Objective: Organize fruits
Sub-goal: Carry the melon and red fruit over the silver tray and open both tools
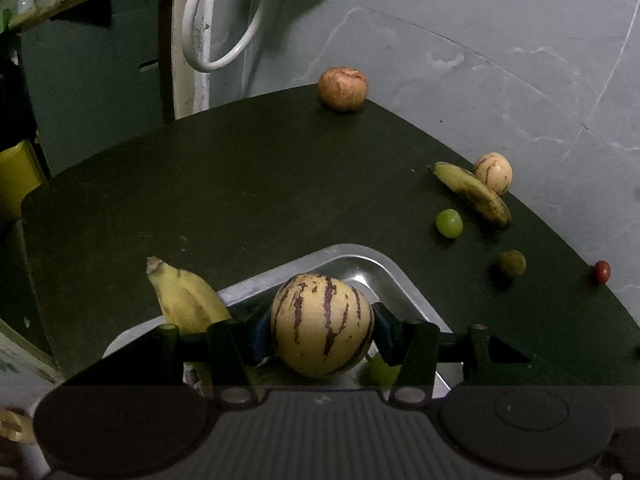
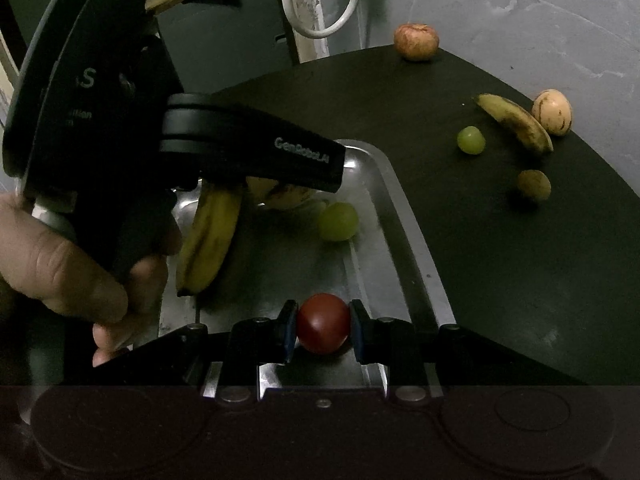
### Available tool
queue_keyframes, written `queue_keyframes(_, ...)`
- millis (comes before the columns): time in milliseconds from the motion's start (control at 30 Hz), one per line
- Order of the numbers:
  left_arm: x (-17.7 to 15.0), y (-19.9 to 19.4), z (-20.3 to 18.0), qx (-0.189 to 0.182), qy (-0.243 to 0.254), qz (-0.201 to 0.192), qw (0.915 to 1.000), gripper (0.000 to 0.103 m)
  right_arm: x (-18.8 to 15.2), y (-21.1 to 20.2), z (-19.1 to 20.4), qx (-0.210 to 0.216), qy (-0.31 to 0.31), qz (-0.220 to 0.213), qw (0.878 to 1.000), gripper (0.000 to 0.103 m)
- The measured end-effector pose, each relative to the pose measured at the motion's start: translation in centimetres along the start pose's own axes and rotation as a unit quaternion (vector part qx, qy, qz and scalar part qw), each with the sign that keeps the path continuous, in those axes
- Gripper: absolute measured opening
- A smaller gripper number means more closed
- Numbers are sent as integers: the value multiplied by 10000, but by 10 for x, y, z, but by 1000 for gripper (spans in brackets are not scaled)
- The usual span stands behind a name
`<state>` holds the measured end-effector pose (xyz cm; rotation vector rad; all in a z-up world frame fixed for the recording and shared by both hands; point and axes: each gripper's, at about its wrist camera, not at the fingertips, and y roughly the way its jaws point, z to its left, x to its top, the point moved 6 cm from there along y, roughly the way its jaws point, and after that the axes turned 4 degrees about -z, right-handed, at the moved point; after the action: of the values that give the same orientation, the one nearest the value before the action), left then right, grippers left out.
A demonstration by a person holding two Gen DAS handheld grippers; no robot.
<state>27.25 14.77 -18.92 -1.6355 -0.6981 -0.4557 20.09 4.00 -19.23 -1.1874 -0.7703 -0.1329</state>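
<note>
My left gripper (image 1: 322, 338) is shut on a cream, purple-striped melon (image 1: 322, 324), held over the metal tray (image 1: 360, 258). A yellow banana (image 1: 188, 300) and a green grape (image 1: 382, 368) lie in the tray below it. In the right wrist view my right gripper (image 2: 323, 330) is shut on a small red tomato (image 2: 323, 322) low over the tray (image 2: 404, 208), where the banana (image 2: 210, 236) and grape (image 2: 338, 221) lie. The left gripper's body (image 2: 256, 148) covers the striped melon (image 2: 280, 194). Loose on the dark table (image 1: 240, 184) lie an apple (image 1: 343, 88), a spotted banana (image 1: 472, 192), a second striped melon (image 1: 493, 173), a green grape (image 1: 449, 223), a brownish round fruit (image 1: 511, 263) and a red fruit (image 1: 601, 271).
A person's hand (image 2: 60, 264) grips the left gripper's handle at the tray's left. The table's curved far edge drops to a grey floor (image 1: 500, 60). A white cable (image 1: 208, 40) hangs behind the table, and a yellow object (image 1: 16, 178) stands at the far left.
</note>
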Motion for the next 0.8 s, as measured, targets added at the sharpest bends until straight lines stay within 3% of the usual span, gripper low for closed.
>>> queue_keyframes(367, 5, -2, 2, -91, -130, 28, 9999, 57, 7, 8, 5, 33, -159, -86, 9998, 31)
queue_keyframes(500, 6, -4, 4, -80, -162, -2, 9998, 57, 7, 7, 2, 7, -91, -107, 9999, 43)
queue_keyframes(800, 12, -20, 2, -44, -186, -195, 9996, 62, 8, -3, 2, 76, -28, -233, 9997, 51)
